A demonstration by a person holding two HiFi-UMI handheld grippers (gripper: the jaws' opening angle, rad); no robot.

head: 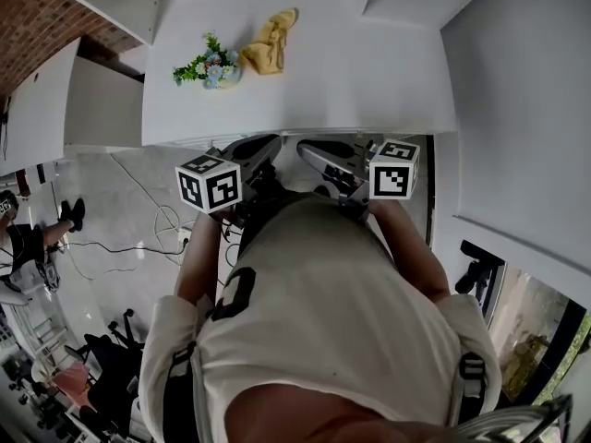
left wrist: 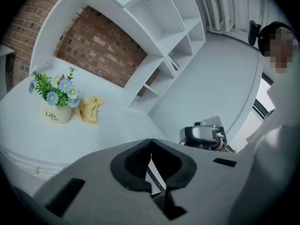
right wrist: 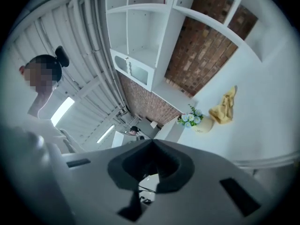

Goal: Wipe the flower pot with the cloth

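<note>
Flower pot (head: 224, 75), upper left of frame, looks unwiped, cloth (head: 270, 44) lying beside it; left hand-held gripper (left wrist: 151, 142) and right hand-held gripper (right wrist: 152, 142) closed, empty.

Yellow cloth (head: 270, 44). Cream pot (left wrist: 64, 118), dark lettering (left wrist: 51, 116). Blue and white flowers (left wrist: 61, 90), green leaves (left wrist: 43, 83). White table (head: 351, 72). Red-brown brick (left wrist: 101, 48). Black-and-white square markers (head: 223, 189) on cubes (head: 394, 169). Grey left gripper (left wrist: 151, 140) and right gripper (right wrist: 153, 141), black pads (left wrist: 133, 165).

White table (head: 351, 72), plain top, one cream flower pot (head: 225, 76) with blue and white flowers stood upright toward its left side, one yellow cloth (head: 270, 44) laid crumpled just beside it
</note>
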